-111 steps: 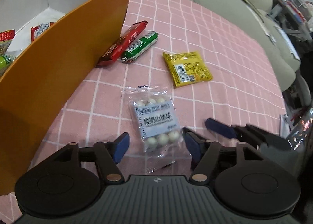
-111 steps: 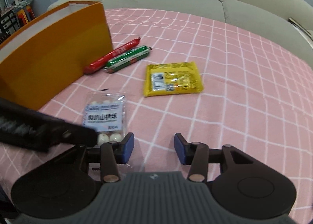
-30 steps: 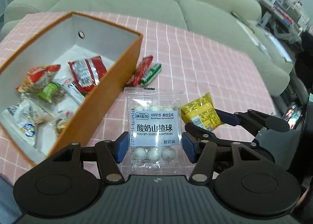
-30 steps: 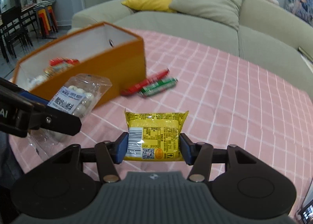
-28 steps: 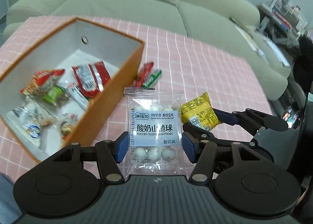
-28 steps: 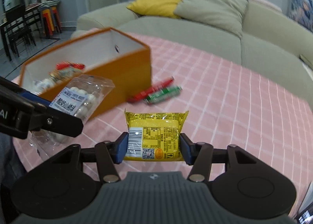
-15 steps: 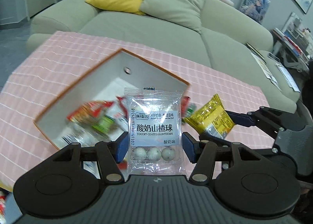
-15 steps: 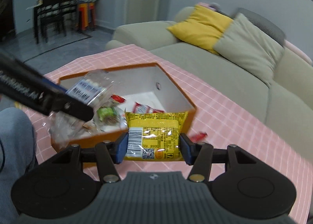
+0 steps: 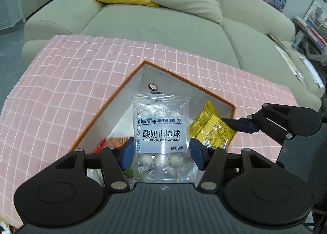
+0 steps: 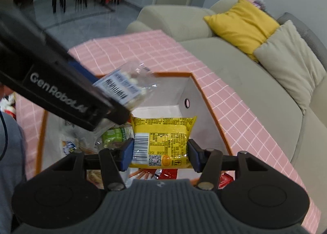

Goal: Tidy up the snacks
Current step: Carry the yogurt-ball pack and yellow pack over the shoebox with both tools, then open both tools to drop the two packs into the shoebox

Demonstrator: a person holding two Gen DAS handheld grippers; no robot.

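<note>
We've got the left gripper [image 9: 161, 153] clamped on the hawthorn pack [image 9: 161, 132] and the right gripper [image 10: 159, 156] on the yellow packet [image 10: 161, 142], both over the orange box [image 9: 114, 95] with snacks already in it, drops still to come.

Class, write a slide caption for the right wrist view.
Right gripper holds a yellow packet over the orange box; left gripper's clear bag alongside.

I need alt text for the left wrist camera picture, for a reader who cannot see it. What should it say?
The left gripper holds a clear packet of yogurt-coated hawthorn balls over an open orange box that already holds snacks. Beside it, the right gripper holds a yellow snack packet over the same box. The box sits on a pink checked tablecloth before a grey-green sofa.
</note>
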